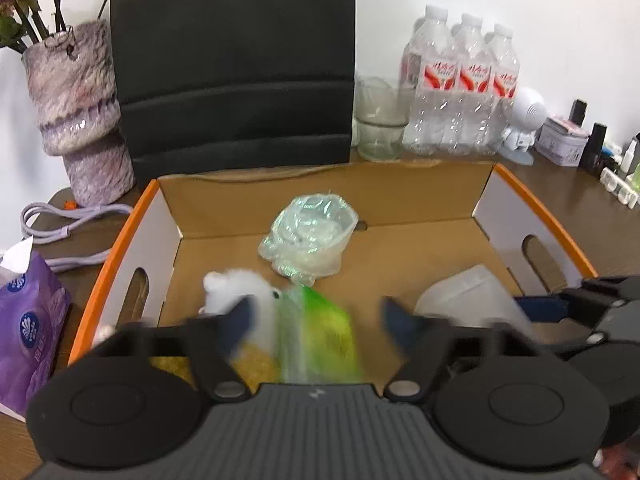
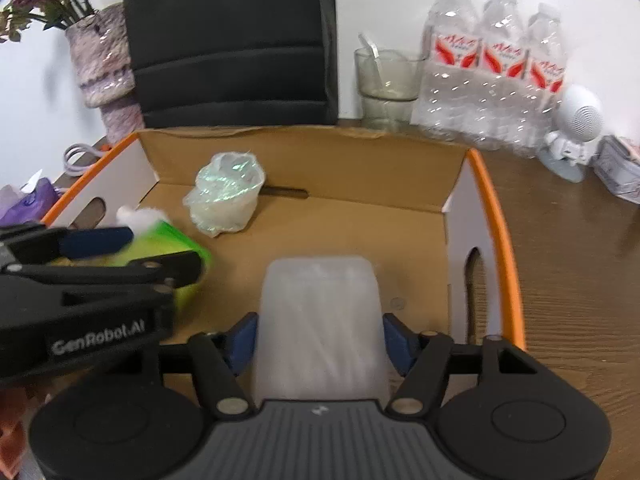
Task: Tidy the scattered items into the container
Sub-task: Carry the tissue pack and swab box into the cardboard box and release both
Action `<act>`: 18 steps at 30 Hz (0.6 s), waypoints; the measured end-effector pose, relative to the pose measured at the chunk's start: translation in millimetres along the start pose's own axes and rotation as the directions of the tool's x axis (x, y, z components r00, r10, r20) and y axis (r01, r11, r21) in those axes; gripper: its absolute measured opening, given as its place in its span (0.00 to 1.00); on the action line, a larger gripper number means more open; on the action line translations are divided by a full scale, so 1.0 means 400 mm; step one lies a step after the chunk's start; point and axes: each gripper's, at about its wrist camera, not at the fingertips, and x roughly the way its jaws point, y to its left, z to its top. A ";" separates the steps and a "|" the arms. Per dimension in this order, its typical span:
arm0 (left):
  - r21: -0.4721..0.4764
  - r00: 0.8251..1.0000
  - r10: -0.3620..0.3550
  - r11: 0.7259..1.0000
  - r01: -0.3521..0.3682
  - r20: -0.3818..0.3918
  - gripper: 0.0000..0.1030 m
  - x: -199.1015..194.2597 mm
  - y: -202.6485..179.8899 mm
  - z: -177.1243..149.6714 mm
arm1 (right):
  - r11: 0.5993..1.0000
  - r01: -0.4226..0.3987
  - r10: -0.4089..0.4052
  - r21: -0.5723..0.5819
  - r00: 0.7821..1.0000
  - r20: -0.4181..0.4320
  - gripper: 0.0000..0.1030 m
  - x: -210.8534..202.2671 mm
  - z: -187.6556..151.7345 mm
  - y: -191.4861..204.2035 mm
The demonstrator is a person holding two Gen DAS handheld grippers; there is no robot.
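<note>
- While its blue pads press both sides of a frosted translucent pouch (image 2: 320,320), the right gripper (image 2: 320,338) is clenched on it above the cardboard box (image 2: 360,164) floor.
- The left gripper (image 1: 316,320) hangs released, fingers spread wide; a blurred green-and-yellow packet (image 1: 320,340) with a white fluffy toy (image 1: 240,284) lies between them, in the box's near left part.
- A crumpled iridescent bag (image 1: 308,236) sits further back.
- Behind the box stand water bottles (image 1: 464,88), a glass (image 1: 378,120) and a vase (image 1: 80,112).
</note>
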 end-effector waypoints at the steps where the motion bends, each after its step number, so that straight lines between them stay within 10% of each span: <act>1: 0.008 1.000 0.011 1.000 -0.012 0.025 1.00 -0.011 -0.001 0.001 | 0.999 -0.030 0.030 -0.012 1.000 -0.007 0.80 -0.003 -0.001 0.005; 3: 0.028 0.998 0.000 1.000 -0.002 0.062 1.00 -0.032 0.003 0.003 | 0.996 -0.069 0.068 -0.050 0.998 -0.007 1.00 -0.018 -0.006 0.024; 18: -0.044 0.996 0.022 0.999 -0.018 0.087 1.00 -0.160 0.053 -0.016 | 0.994 0.017 -0.008 -0.112 0.997 0.077 1.00 -0.160 -0.028 0.072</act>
